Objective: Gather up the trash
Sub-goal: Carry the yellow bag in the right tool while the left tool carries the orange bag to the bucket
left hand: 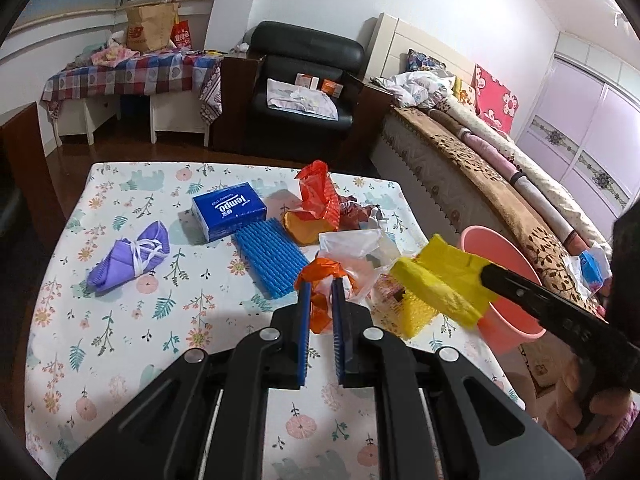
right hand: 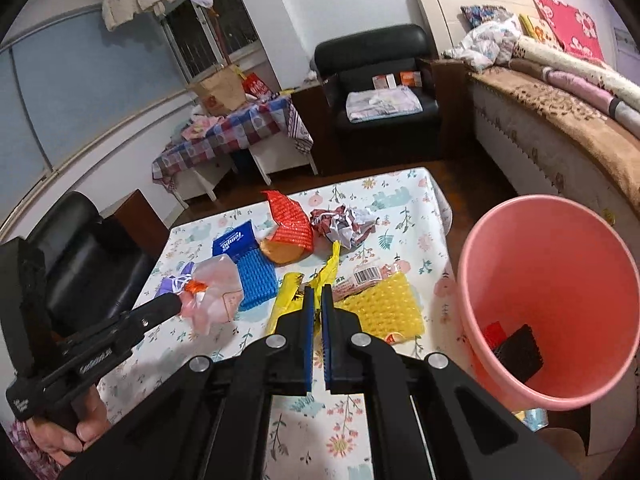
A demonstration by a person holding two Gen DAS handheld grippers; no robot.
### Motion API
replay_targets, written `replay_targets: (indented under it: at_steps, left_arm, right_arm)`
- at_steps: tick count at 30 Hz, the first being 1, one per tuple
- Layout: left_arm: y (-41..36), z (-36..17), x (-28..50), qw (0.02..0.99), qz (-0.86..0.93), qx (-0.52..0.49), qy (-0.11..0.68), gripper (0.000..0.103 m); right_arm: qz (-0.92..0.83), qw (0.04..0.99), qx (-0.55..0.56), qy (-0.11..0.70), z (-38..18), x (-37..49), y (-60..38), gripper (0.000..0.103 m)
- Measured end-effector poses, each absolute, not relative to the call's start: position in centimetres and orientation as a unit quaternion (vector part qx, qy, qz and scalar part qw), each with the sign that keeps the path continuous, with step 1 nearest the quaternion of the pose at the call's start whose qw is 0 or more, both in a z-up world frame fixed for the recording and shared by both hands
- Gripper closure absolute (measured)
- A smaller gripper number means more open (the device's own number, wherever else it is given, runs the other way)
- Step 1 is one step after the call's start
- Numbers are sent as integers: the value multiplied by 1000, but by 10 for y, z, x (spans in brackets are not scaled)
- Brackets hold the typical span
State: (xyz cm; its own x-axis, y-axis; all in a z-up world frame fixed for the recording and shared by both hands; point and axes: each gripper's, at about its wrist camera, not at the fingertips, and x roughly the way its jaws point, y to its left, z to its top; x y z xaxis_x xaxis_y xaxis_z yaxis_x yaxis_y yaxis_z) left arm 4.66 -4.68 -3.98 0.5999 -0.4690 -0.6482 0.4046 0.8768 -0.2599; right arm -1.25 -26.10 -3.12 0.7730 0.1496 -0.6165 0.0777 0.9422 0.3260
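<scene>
My right tool [right hand: 316,294] is clenched on the yellow wrapper [right hand: 286,296], mid-frame beside the pink bin [right hand: 520,392] at right. My left tool [left hand: 321,286] pinches the orange-and-clear bag [left hand: 352,256], probably by a crumpled fold. Both are light, limp, slippery film, so I grip bunched edges

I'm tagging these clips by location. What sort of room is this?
Most likely a lived-in bedroom at home: a bed piled with blankets and pillows runs along one wall, a black armchair stands beside it, and the trash lies on a small table under a floral cloth.
</scene>
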Motion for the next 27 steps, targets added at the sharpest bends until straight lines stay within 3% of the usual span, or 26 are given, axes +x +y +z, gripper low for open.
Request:
replay_targets:
  at_steps: [27]
  left_arm:
    - [-98,-9,19,904,-250,8,347,94]
  right_arm:
    - [-42,937,191,290,-6,-74,-312,100]
